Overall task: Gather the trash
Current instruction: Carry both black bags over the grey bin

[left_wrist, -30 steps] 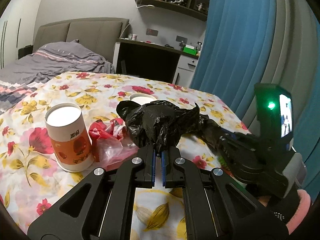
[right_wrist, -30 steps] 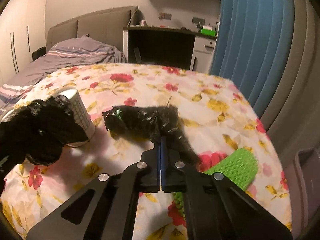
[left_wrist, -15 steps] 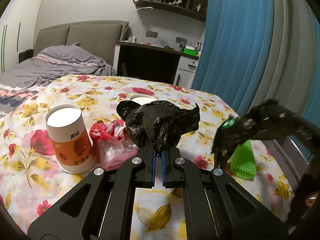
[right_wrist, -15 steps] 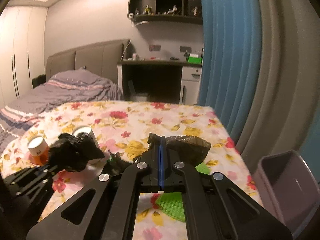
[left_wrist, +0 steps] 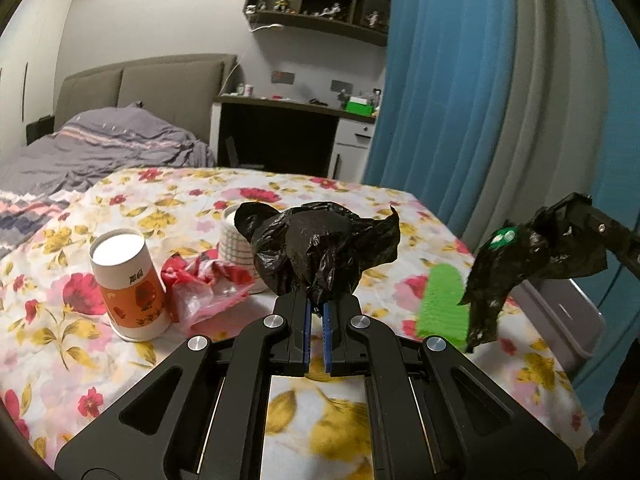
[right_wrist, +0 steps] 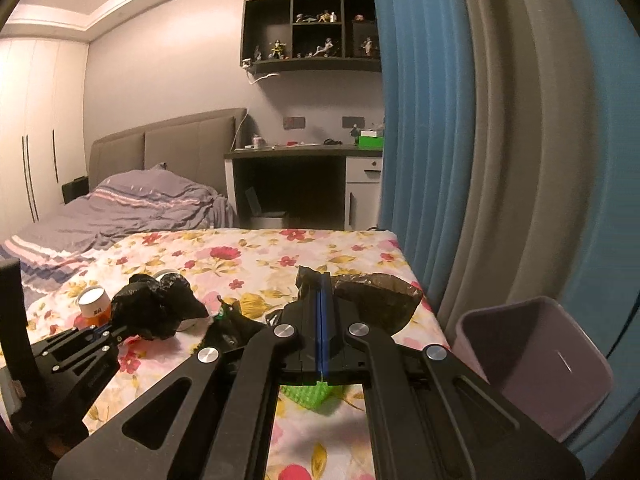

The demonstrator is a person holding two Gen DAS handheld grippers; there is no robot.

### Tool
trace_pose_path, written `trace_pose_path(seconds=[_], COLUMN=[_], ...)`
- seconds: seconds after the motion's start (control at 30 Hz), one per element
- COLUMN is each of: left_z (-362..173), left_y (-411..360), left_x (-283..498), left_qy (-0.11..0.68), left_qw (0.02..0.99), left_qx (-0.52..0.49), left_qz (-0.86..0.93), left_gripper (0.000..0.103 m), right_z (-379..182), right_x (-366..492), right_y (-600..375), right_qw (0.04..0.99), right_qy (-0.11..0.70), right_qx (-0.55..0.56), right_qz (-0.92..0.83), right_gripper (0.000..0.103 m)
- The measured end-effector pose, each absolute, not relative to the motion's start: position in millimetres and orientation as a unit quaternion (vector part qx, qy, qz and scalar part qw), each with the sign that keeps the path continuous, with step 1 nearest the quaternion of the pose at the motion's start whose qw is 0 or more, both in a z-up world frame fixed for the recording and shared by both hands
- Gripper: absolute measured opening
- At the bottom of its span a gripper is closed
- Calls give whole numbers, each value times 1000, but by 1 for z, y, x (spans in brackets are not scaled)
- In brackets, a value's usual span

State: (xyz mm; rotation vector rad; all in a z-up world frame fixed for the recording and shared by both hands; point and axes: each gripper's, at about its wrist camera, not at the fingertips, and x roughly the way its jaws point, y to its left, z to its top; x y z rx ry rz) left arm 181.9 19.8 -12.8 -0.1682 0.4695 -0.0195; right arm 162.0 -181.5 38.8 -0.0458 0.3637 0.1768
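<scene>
The black trash bag looked like thin, crinkled, glossy plastic, as did the red wrapper. The floral tablecloth was matt cloth, the orange cup smooth paper. The lilac bin was smooth matt plastic.

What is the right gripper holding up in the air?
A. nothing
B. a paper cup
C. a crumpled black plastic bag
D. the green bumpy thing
C: the right gripper is shut on a crumpled black plastic bag that hangs clear above the flowery table, near the purple bin.
</scene>
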Motion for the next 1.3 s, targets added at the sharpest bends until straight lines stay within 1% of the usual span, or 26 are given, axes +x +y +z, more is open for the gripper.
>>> trace_pose_path(seconds=[0.5,1.3], left_z=[21,31], left_y=[-40,-153], left_x=[158,163], left_qy=[216,210], left_qw=[972,961], left_qx=[-59,-12], left_qz=[-71,-179], left_gripper=[3,4], right_z=[45,46], right_x=[128,112], right_y=[-220,-295], right_qw=[984,987], right_qy=[163,156], right_qx=[-19,-7], right_qz=[64,-23], right_gripper=[1,1])
